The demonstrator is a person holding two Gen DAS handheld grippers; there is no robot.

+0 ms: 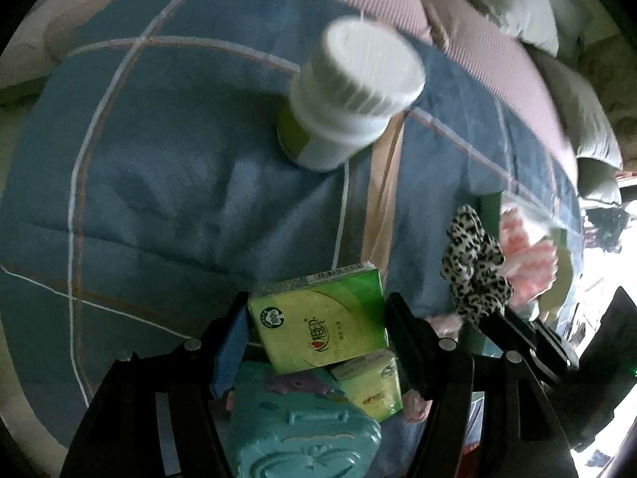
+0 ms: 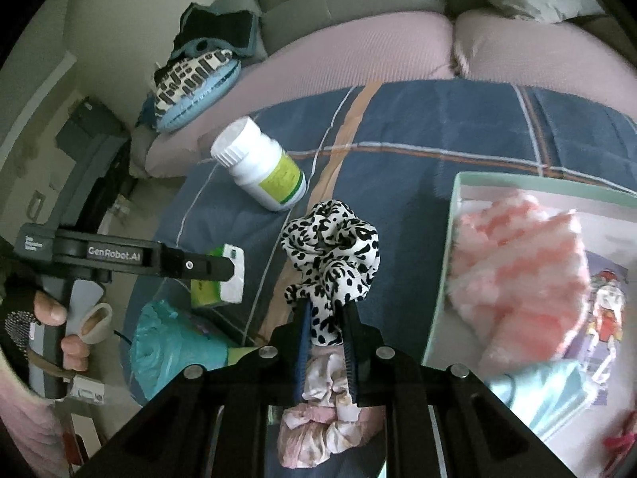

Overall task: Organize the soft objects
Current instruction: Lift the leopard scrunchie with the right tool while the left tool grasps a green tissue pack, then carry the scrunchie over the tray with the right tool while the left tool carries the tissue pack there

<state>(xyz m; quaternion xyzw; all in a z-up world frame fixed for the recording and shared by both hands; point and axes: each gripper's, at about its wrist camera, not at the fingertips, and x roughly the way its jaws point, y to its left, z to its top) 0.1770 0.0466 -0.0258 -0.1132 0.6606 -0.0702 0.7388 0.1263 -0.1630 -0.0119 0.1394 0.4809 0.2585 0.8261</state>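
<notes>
1. the left gripper (image 1: 318, 334) has its jaws clamped on a green tissue pack (image 1: 320, 320), 1 finger pressed to each side of the pack, which sits tilted between them.
2. in the right wrist view the same left gripper (image 2: 223, 267) shows at 9 o'clock, the tissue pack (image 2: 217, 279) held off the blanket.
3. the right gripper (image 2: 326, 318) is nearly shut, its jaws pinching a leopard-print scrunchie (image 2: 332, 247) that bunches up above the fingertips.
4. in the left wrist view that scrunchie (image 1: 475, 263) hangs at 4 o'clock, beside the pink fluffy cloth (image 1: 525, 255).
5. a second tissue pack (image 1: 370, 386) lies under the held one, touching a teal soft toy (image 1: 302, 430) at 6 o'clock.
6. a white pill bottle (image 2: 258, 163) lies on its side on the blue plaid blanket (image 2: 438, 135) at 11 o'clock of the scrunchie.
7. an open box (image 2: 454, 215) at 3 o'clock holds the pink fluffy cloth (image 2: 513, 271).
8. a pale pink scrunchie (image 2: 322, 422) lies beneath the right gripper at 6 o'clock.
</notes>
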